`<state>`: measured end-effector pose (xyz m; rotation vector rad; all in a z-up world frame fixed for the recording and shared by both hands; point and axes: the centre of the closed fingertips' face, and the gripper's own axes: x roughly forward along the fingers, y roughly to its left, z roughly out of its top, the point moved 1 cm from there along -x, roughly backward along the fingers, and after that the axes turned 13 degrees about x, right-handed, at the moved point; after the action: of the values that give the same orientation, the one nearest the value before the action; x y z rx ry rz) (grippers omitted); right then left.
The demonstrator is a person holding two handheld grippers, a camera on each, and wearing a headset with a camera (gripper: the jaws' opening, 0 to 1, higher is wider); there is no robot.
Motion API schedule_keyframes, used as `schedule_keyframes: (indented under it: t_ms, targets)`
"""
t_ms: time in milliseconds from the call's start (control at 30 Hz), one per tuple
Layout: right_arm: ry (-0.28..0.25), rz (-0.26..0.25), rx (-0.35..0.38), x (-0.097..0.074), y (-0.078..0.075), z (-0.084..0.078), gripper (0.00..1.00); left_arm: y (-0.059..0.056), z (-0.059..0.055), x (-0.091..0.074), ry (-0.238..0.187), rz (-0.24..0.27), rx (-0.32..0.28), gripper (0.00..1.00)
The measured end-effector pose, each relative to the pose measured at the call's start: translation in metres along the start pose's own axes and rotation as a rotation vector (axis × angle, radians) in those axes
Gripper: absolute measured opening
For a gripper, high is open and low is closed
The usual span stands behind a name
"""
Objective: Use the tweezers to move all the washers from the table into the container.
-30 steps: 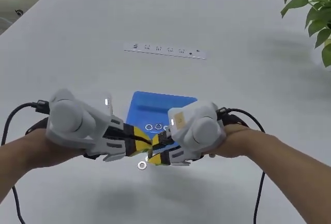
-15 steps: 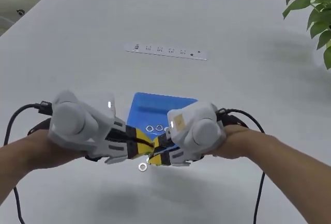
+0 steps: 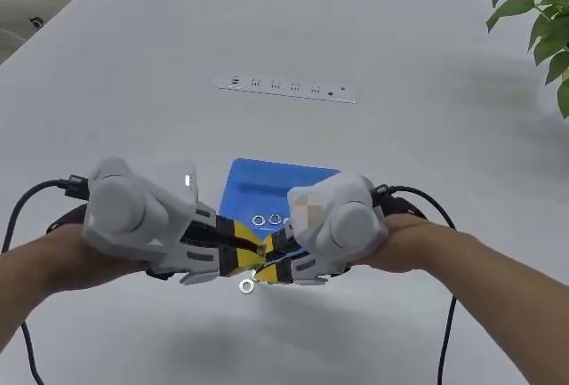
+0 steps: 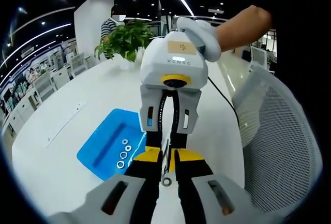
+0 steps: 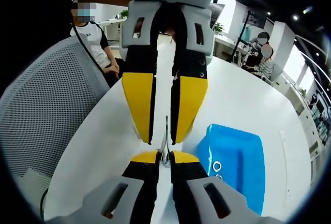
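Silver ring washer (image 4: 166,181) sits just under thin metal tweezers (image 5: 165,136) tip; right gripper (image 5: 165,158) clamps them, left gripper (image 4: 166,157) hold unclear.

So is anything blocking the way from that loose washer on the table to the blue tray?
Only the two claws themselves: the left claw and right claw meet tip to tip on the tweezers, over the gap between washer and blue container. Nothing else lies there.

Tweezers (image 5: 165,144) mostly hidden, tips indistinct.
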<state>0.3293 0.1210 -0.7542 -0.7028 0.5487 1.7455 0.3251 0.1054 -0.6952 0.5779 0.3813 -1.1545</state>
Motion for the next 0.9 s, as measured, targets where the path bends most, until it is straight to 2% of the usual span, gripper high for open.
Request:
schedule_keyframes:
  t_ms: [167, 500, 700, 900]
  targets:
    - [-0.003, -0.004, -0.01, -0.003, 0.0, 0.007, 0.09, 0.0, 0.004, -0.005, -0.052, 0.047, -0.019, 0.3]
    - [-0.011, -0.016, -0.03, -0.017, 0.0, 0.02, 0.09, -0.003, -0.006, -0.013, -0.07, 0.113, -0.098, 0.69]
    - [-0.017, -0.027, -0.044, -0.031, -0.004, 0.03, 0.09, -0.007, -0.008, -0.014, -0.078, 0.118, -0.122, 0.78]
    - [-0.02, -0.04, -0.048, -0.045, -0.009, 0.037, 0.09, -0.008, -0.009, -0.016, -0.088, 0.129, -0.128, 0.88]
